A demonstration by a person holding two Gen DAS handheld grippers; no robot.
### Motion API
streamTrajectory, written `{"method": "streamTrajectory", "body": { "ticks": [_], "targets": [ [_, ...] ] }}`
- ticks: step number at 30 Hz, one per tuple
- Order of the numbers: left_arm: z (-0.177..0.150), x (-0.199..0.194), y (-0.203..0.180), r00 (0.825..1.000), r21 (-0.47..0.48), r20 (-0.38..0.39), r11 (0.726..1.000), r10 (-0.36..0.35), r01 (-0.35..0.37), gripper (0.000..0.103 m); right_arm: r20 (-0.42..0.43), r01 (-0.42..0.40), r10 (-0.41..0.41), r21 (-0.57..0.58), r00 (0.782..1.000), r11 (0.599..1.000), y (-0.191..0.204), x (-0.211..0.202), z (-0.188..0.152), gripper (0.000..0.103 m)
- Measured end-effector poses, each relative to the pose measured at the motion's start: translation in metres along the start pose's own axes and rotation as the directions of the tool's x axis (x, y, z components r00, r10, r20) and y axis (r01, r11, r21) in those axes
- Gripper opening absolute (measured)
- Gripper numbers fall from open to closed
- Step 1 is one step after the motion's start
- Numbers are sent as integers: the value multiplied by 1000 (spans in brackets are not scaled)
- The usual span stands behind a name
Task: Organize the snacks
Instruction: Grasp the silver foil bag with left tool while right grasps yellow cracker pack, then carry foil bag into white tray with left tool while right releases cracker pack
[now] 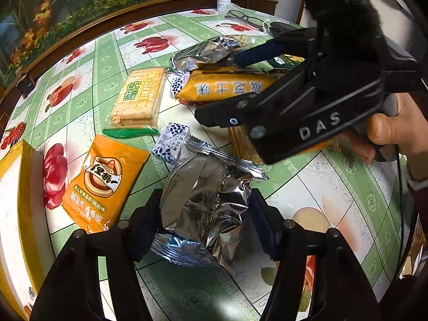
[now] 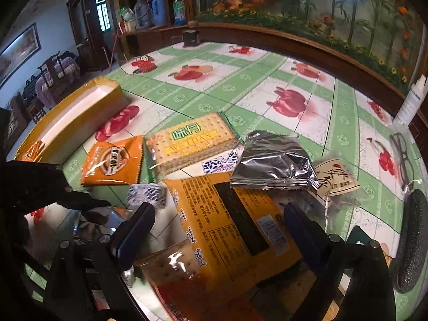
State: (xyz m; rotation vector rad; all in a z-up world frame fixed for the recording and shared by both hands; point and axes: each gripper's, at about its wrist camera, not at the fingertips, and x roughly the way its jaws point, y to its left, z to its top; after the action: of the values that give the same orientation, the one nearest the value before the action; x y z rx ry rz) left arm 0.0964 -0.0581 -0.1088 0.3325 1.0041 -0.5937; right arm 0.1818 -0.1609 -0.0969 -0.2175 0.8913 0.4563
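My left gripper (image 1: 206, 214) has its fingers on both sides of a silver foil snack bag (image 1: 206, 200) and pinches it just above the table. My right gripper (image 2: 216, 222) is open, its fingers astride a large orange cracker pack (image 2: 235, 230) without pressing it; it also shows in the left wrist view (image 1: 219, 88). An orange and white box (image 2: 77, 112) stands open at the left. On the table lie a Weidan biscuit pack (image 2: 192, 141), a small orange seed packet (image 2: 112, 160), a second silver bag (image 2: 272, 163) and small blue-patterned sweets (image 2: 219, 164).
The table has a green and white fruit-patterned cloth (image 2: 267, 80). A beige tea-cake pack (image 2: 337, 176), bagged glasses (image 2: 401, 155) and a dark case (image 2: 412, 240) lie at the right. A white bottle (image 2: 412, 99) stands at the far edge, by a painted wall panel.
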Motion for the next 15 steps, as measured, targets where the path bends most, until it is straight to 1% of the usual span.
{"method": "streamTrajectory", "body": {
  "ticks": [1,3,5,6,10,15],
  "targets": [
    [-1,0,1,1000,-7,2,1000,2,-2,62,-8,0,0,13,1000,1000,-4,2,0,97],
    [-2,-1,2,1000,-23,8,1000,7,-6,61,-19,-29,31,72,999,997,-15,4,-2,80],
    [-4,-2,4,1000,-39,14,999,11,-11,61,6,-83,83,140,997,987,-25,-1,-6,73],
    [-4,-3,5,1000,-49,17,999,13,-12,61,17,-98,96,168,995,981,-30,-4,-10,73],
    [-9,-7,7,999,-84,28,996,22,-19,60,68,-123,111,219,991,968,-33,-21,-19,72],
    [-14,-25,11,996,-150,67,988,50,-39,60,173,-143,104,234,979,962,-19,-58,-23,72]
  ]
}}
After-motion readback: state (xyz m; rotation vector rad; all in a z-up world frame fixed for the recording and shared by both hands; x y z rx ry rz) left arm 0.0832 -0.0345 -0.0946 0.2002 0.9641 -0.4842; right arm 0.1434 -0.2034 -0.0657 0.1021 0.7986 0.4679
